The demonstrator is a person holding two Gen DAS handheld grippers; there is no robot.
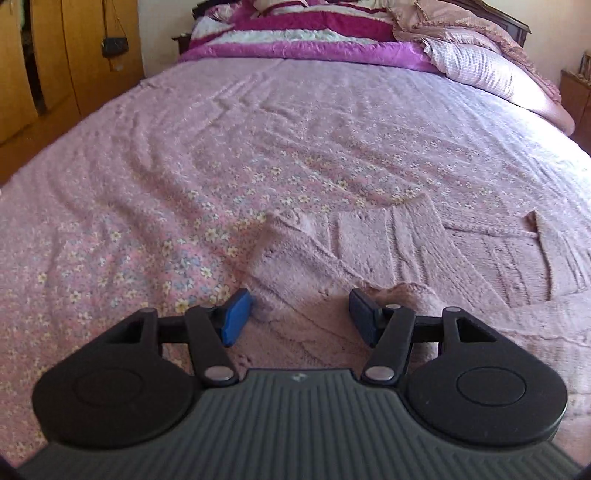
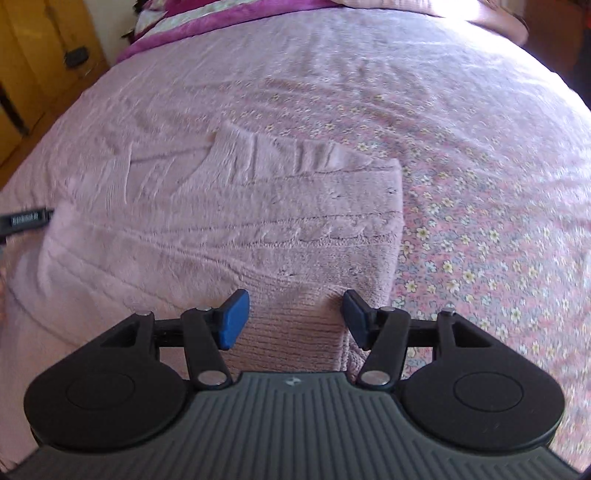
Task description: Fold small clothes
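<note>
A pale pink knitted sweater [image 1: 369, 251] lies flat on the pink flowered bedspread [image 1: 221, 155]. My left gripper [image 1: 299, 317] hovers open over the sweater's near left part, just past a sleeve [image 1: 280, 254]. Its blue pads [image 1: 236, 317] are apart and grip nothing. In the right wrist view the sweater [image 2: 240, 221] spreads to the left, with its ribbed edge [image 2: 295, 332] under my right gripper [image 2: 295, 317]. That gripper is open and the knit lies below the gap, not pinched. A black piece of the other gripper [image 2: 26, 221] pokes in at the left edge.
Folded magenta and white quilts [image 1: 314, 33] and a checked pillow [image 1: 480, 62] are stacked at the head of the bed. A wooden wardrobe [image 1: 55, 55] with a small black purse [image 1: 114, 46] hanging on it stands to the left. A wooden nightstand [image 1: 576, 92] is at the right.
</note>
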